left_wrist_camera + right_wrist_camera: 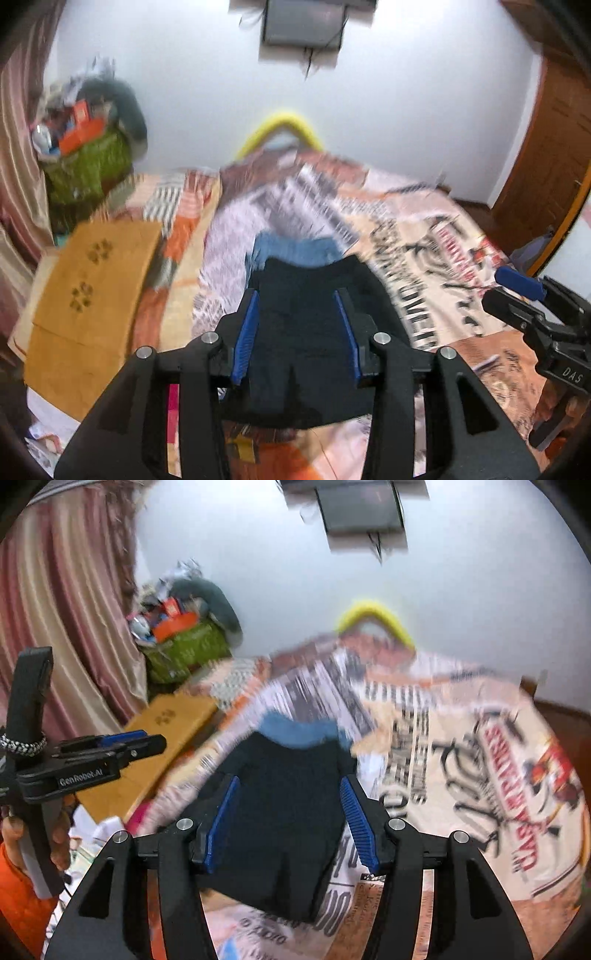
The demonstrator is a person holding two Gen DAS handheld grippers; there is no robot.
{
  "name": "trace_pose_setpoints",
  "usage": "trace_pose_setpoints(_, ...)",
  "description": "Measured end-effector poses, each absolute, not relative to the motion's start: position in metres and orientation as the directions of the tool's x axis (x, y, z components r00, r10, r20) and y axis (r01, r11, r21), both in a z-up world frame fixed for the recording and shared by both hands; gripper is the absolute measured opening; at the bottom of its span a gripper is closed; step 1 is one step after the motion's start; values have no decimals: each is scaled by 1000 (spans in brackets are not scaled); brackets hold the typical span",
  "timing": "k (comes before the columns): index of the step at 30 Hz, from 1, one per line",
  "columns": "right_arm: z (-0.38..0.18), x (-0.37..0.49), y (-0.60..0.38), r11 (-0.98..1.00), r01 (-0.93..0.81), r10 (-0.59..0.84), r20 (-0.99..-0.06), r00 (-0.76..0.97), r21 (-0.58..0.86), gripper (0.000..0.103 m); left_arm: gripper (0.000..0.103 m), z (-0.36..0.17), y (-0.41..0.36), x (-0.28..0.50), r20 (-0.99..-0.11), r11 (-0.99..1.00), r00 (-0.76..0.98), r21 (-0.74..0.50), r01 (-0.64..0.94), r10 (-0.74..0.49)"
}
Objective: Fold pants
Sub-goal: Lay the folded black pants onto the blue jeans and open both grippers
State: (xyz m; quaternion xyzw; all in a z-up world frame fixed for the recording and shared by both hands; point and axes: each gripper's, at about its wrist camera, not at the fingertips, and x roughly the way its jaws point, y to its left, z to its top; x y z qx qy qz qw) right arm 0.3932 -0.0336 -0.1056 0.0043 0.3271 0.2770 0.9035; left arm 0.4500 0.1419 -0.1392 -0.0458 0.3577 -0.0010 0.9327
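Left wrist view: left claw (299, 332) parted, nothing between its blue pads, poised above folded dark pants (306, 295) lying on the patterned bed (461, 236); light blue garment (295, 249) just beyond the pants. Right wrist view: right claw (291, 819) likewise parted and empty, pants (288, 786) beneath and ahead. Fold looks nearly complete, judging by the compact shape. For the step in hand: check edges squarely aligned, come down gently at the corners nearest each claw, pinch only the top layer, avoid dragging the stack. Heavy blur; seams unreadable.
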Motion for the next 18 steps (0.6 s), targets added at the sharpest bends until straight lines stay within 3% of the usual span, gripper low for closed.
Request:
trace_pose_setpoints(10, 4, 269, -59, 806, -579, 580, -351, 735, 120, 54, 41, -19, 96, 297, -408, 999, 911, -28, 43, -50)
trace_pose_setpoints(18, 42, 179, -76, 800, -593, 598, -203, 775, 95, 54, 48, 17, 64, 188, -225, 999, 974, 33, 11, -4)
